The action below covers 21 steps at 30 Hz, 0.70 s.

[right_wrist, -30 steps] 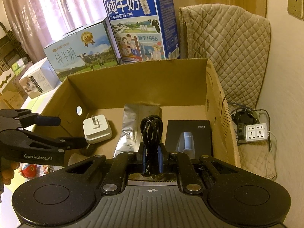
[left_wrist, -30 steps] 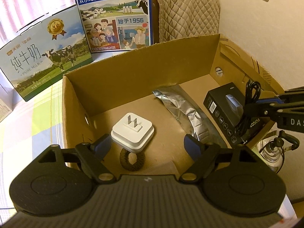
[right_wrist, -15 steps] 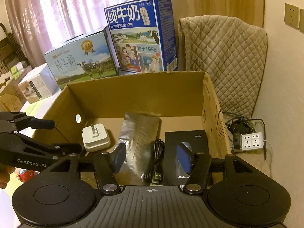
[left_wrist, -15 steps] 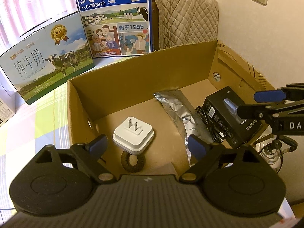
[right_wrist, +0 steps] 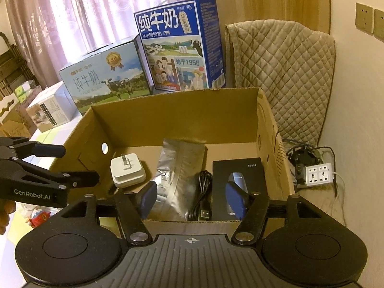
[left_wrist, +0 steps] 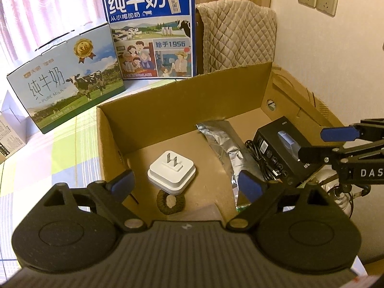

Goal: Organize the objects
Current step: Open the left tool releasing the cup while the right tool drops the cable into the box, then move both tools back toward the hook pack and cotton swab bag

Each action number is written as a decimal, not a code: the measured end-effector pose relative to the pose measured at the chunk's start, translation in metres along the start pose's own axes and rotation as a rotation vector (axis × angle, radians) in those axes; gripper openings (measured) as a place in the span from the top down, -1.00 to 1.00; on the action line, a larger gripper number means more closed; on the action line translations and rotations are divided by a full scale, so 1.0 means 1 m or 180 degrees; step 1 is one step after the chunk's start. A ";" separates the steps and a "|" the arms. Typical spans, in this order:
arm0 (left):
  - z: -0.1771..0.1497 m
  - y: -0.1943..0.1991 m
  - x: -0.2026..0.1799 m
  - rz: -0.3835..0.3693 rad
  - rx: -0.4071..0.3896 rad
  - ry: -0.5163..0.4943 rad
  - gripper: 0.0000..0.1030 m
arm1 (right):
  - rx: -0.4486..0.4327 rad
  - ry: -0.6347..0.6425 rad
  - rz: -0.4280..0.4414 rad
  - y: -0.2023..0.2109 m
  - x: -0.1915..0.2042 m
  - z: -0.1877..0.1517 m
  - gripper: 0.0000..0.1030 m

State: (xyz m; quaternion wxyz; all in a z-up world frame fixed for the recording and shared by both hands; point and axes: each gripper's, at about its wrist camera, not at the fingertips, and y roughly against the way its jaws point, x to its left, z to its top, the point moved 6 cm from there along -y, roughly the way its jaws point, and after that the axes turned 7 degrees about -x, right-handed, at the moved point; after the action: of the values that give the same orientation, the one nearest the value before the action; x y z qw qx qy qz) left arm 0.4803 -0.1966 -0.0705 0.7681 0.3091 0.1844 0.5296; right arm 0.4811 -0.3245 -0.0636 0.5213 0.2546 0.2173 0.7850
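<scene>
Both grippers are wide open and hold nothing. Left gripper point(left_wrist: 186, 187) hangs over the near edge of the cardboard box point(left_wrist: 182, 100), above the white plug point(left_wrist: 171, 172). Only its camera shows the dark braided ring point(left_wrist: 170, 202) under the plug. Right gripper point(right_wrist: 190, 198) hangs over the black cable point(right_wrist: 202, 200), which lies between the silver bag point(right_wrist: 178, 168) and the black box point(right_wrist: 240, 170). Only its camera shows the white power strip point(right_wrist: 316, 175) outside on the right.

Warm, dim indoor light in both views, with daylight glowing pink through the curtains point(right_wrist: 79, 24) upper left. Glare streaks the foil bag point(left_wrist: 225, 141). Soft shadows fill the box point(right_wrist: 182, 110). Fisheye bends the edges; corners go black.
</scene>
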 end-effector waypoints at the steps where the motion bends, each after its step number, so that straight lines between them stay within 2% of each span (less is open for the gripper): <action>1: 0.000 0.002 0.000 0.0000 -0.0013 0.0001 -0.78 | -0.0012 -0.0003 -0.0002 0.002 0.001 0.000 -0.19; 13: -0.004 0.049 0.004 -0.0037 -0.0240 0.0106 -0.79 | -0.0148 -0.0008 0.0012 0.031 0.021 -0.004 -0.25; 21: -0.023 0.099 0.033 0.0013 -0.0393 0.0309 -0.85 | -0.0329 -0.0101 0.0036 0.057 0.054 -0.017 -0.27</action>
State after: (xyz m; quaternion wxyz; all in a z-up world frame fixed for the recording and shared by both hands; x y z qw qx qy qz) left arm 0.4089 -0.1346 -0.0197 0.7747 0.2355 0.1878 0.5559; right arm 0.4126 -0.2958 -0.0330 0.5327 0.2411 0.1667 0.7939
